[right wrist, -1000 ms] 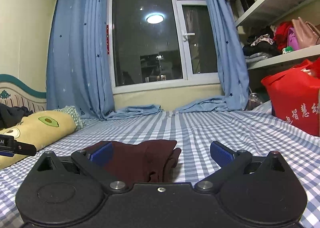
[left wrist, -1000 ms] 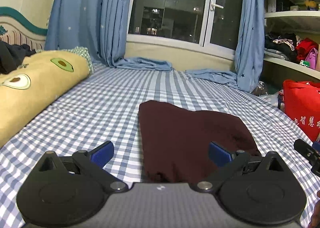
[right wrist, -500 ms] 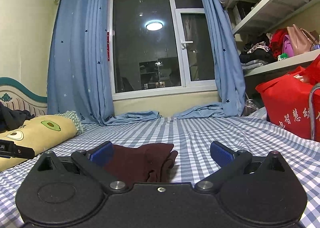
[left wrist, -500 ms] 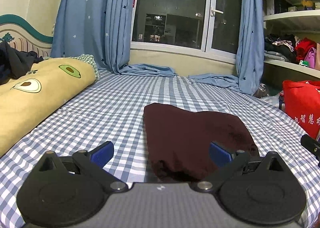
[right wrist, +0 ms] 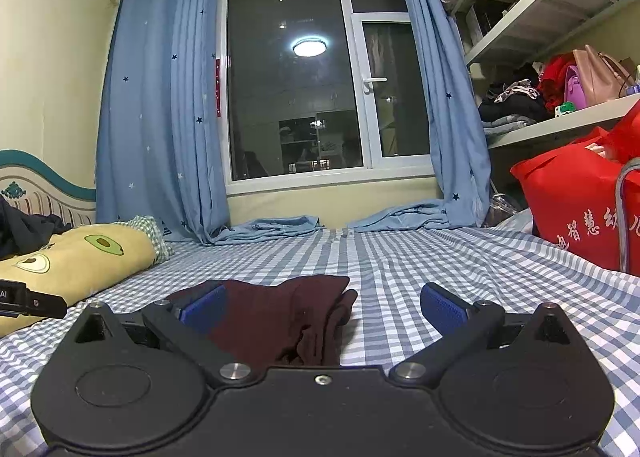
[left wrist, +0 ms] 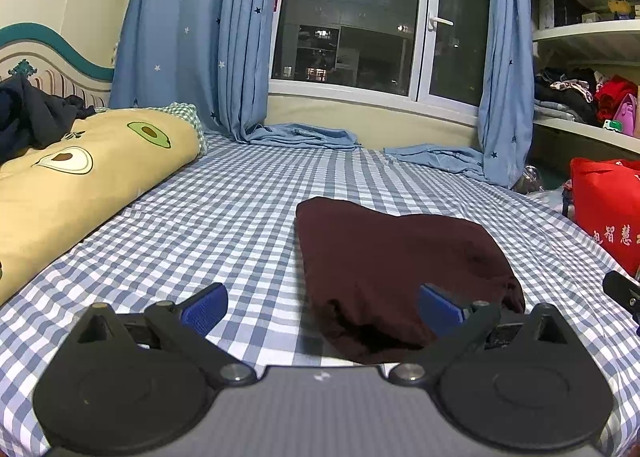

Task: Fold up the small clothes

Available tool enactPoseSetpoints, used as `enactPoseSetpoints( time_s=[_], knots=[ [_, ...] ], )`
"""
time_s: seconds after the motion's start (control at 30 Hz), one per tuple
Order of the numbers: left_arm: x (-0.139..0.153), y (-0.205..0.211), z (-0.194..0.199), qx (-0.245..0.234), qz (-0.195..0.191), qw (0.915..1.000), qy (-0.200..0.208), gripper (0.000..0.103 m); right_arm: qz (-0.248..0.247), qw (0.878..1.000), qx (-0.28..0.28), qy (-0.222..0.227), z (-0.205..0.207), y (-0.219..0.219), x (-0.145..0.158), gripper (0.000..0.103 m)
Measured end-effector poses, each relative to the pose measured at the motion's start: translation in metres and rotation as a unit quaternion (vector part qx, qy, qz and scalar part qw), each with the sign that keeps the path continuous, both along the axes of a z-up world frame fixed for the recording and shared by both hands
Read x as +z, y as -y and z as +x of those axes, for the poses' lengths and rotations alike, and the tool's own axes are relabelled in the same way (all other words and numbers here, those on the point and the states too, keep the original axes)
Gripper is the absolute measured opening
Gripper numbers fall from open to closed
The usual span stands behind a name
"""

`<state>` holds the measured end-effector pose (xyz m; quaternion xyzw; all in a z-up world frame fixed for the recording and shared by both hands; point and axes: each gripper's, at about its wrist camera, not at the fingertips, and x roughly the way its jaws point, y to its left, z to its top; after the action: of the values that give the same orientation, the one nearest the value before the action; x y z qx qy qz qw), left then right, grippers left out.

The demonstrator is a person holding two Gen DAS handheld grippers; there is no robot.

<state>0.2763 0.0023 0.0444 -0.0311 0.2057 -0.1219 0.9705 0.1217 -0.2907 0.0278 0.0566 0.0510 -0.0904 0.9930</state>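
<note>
- Left gripper [left wrist: 322, 303] gapes wide, holding nothing, low over the bed [left wrist: 224, 225]
- Folded maroon garment [left wrist: 396, 257] lies on the bed, ahead of the left gripper and toward its right finger
- Right gripper [right wrist: 322, 303] spread wide, empty; garment [right wrist: 280, 317] sits by its left finger

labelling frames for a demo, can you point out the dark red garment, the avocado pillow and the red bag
dark red garment [left wrist: 400, 257], left wrist view, middle of its top layer.
avocado pillow [left wrist: 80, 185], left wrist view, yellow front face below the avocado prints.
red bag [right wrist: 576, 209], right wrist view, front panel above the white lettering.
</note>
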Motion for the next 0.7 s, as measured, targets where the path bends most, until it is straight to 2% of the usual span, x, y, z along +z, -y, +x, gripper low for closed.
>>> enactPoseSetpoints(
  time_s=[0.2, 0.57, 0.7],
  knots=[
    [-0.002, 0.001, -0.009, 0.001, 0.002, 1.0, 0.003, 0.102, -0.002, 1.0, -0.001, 0.002, -0.004, -0.002, -0.001, 0.103],
    [-0.01, -0.003, -0.037, 0.001, 0.009, 0.9999, 0.011, 0.102, -0.007, 1.0, -0.002, 0.008, -0.04, -0.018, -0.01, 0.103],
    [-0.013, -0.004, -0.038, 0.005, 0.01, 0.9999, 0.013, 0.102, -0.006, 1.0, 0.006, -0.004, -0.041, -0.022, -0.014, 0.103]
  ],
)
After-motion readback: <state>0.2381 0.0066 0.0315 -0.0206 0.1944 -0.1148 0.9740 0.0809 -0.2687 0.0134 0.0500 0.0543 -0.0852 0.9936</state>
